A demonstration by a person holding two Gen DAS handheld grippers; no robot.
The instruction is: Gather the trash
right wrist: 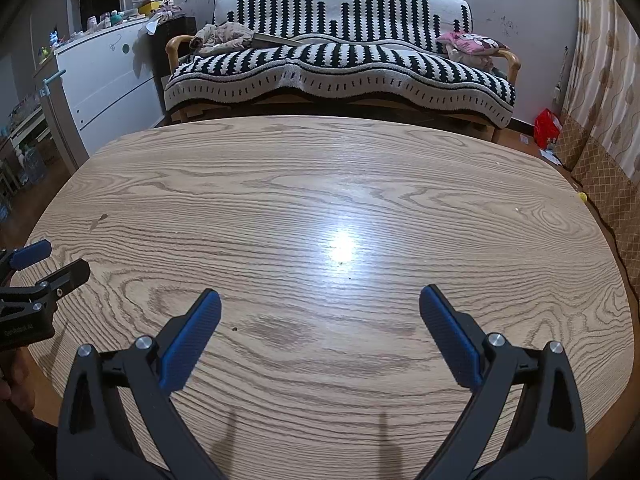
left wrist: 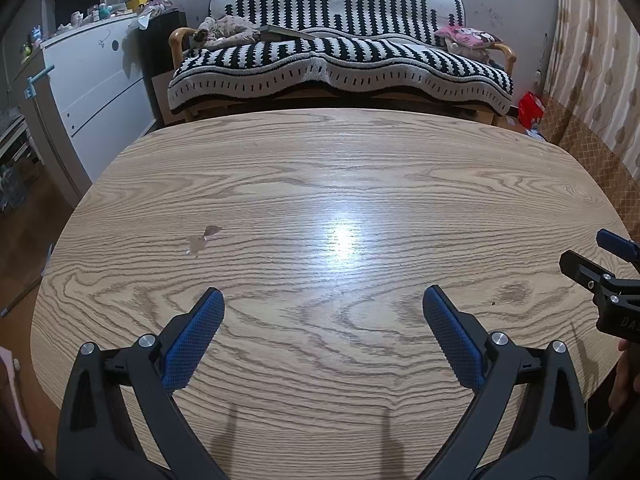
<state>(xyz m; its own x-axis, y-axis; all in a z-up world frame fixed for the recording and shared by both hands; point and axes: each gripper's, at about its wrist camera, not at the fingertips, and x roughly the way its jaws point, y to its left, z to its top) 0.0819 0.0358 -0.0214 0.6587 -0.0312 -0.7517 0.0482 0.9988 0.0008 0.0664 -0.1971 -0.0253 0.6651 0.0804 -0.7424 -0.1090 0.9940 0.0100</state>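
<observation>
Two grippers, both over the table (left wrist: 320, 184), nothing held.

Left wrist view: left gripper (left wrist: 323, 300) spread wide above the table's near half, likely poised to search. Small stain (left wrist: 204, 238) on the table toward the sofa (left wrist: 340, 64). No trash on the table.

Right wrist view: right gripper (right wrist: 320, 300) also spread, empty. Only trash candidate: red bag (right wrist: 548, 128) on the floor past the table's far right corner.

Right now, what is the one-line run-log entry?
left tool: open, nothing held | right tool: open, nothing held | both over wooden table | trash: none seen on table
</observation>
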